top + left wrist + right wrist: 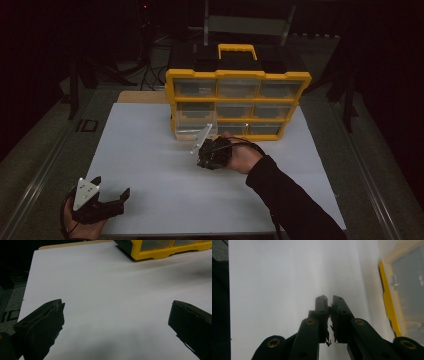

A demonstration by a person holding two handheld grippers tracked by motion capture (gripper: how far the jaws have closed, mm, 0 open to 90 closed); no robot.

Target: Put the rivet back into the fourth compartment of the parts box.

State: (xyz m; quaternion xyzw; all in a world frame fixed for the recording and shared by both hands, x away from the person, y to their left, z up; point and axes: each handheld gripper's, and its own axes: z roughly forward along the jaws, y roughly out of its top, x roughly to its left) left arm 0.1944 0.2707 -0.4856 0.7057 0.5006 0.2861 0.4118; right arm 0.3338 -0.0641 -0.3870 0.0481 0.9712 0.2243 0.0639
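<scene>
The work in hand centres on the yellow drawer organizer standing upright at the far side of the white surface, its carry handle on top and its clear drawers facing the person. The right gripper sits just in front of the organizer's bottom row, near the lower left drawer — that drawer looks pulled a little way out of its slot, though the dim light makes this hard to confirm. In the right gripper view the fingers stand together with only a sliver between them and nothing visibly clamped, turned so that the organizer's yellow frame runs along the right edge. The left gripper rests well apart from all this at the near left corner of the surface; its fingers are wide apart over bare white board. My reading is that the step under way is working that bottom drawer, either drawing it out or pushing it home, and the pictures do not settle which. The next move likely calls for the right gripper to line its closed tips squarely on the drawer front — an off-centre push could skew the drawer or nudge the whole organizer.
</scene>
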